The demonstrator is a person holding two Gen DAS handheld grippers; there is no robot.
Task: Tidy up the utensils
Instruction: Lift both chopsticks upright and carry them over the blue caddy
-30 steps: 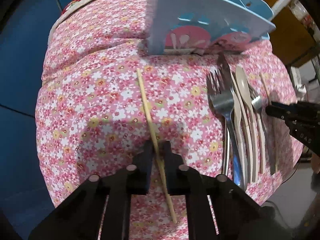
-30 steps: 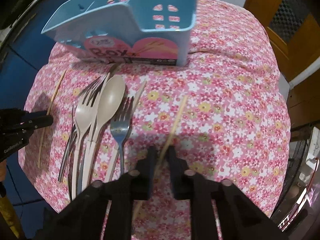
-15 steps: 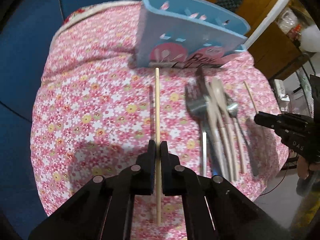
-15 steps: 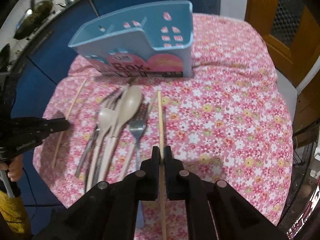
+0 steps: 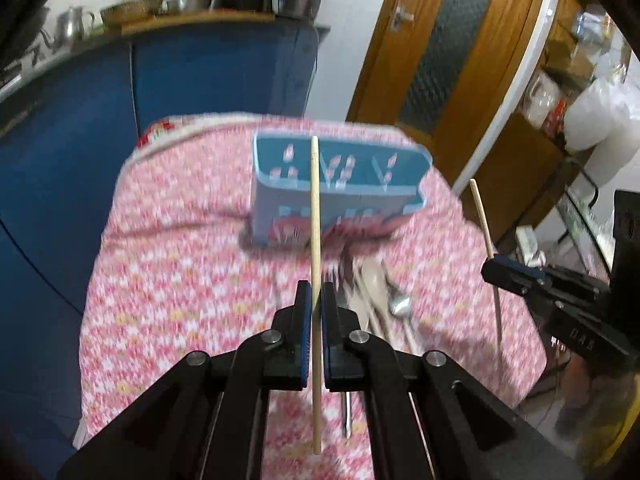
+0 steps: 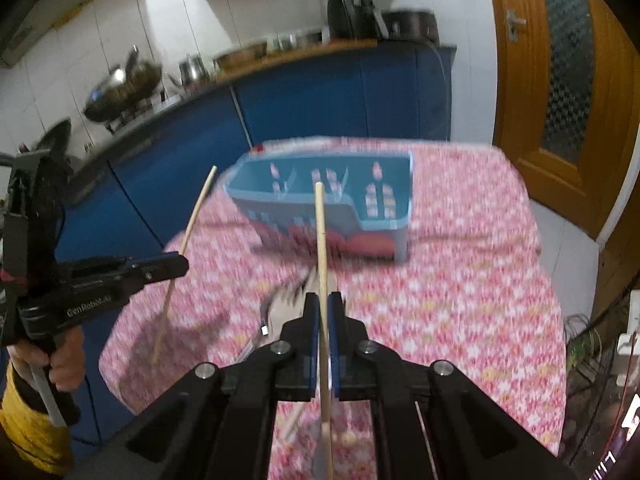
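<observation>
Chopsticks: one (image 5: 315,240) pinched upright in my left gripper (image 5: 316,304), the other (image 6: 321,248) clamped in my right gripper (image 6: 323,312), both above the tablecloth (image 5: 180,280).

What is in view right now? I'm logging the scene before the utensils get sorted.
Chopstick: one, pale wood, clamped in the left gripper.
Second chopstick: one, pale wood, clamped in the right gripper.
Utensil box: one, light blue with pink front, standing at the far side of the table.
Cutlery pile: forks and spoons, metal and cream, count blurred, lying before the box.
Tablecloth: one, pink floral.
Cabinets: blue, behind, cookware on top.
Door: wooden, right.
Left gripper: black, shut.
Right gripper: black, shut.
Hand: on the left gripper's handle.
</observation>
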